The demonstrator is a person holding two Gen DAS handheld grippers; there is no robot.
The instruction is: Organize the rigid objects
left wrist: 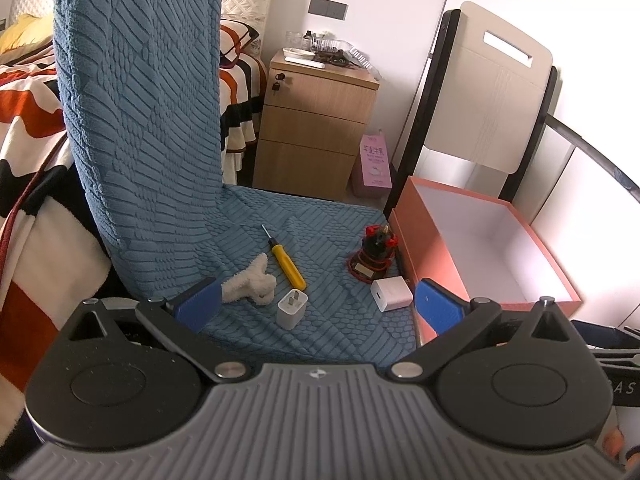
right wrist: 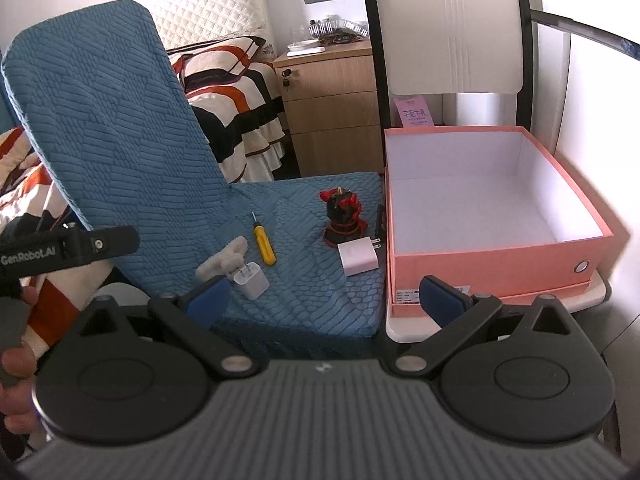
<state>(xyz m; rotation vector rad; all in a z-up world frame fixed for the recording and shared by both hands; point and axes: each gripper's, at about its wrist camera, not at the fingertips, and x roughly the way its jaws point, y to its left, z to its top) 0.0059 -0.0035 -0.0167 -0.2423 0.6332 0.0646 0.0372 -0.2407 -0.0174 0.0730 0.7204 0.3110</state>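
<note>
On the blue-covered chair seat [left wrist: 320, 320] lie a yellow screwdriver [left wrist: 286, 263], a fluffy white clip [left wrist: 252, 280], a small white charger [left wrist: 292, 307], a larger white charger [left wrist: 391, 293] and a black-and-red figurine [left wrist: 374, 252]. An empty pink box [left wrist: 480, 240] stands to the right. My left gripper [left wrist: 316, 306] is open and empty above the seat's front. My right gripper [right wrist: 324, 298] is open and empty; its view shows the screwdriver [right wrist: 264, 245], clip [right wrist: 222, 262], small charger [right wrist: 250, 280], larger charger [right wrist: 358, 257], figurine [right wrist: 343, 218] and box [right wrist: 492, 256].
A wooden drawer cabinet [left wrist: 312, 128] with clutter on top stands behind the chair, a pink carton [left wrist: 374, 164] beside it. A striped bed [left wrist: 24, 120] is at the left. A white chair [right wrist: 452, 28] carries the pink box. The left gripper's body [right wrist: 68, 246] shows at the right wrist view's left edge.
</note>
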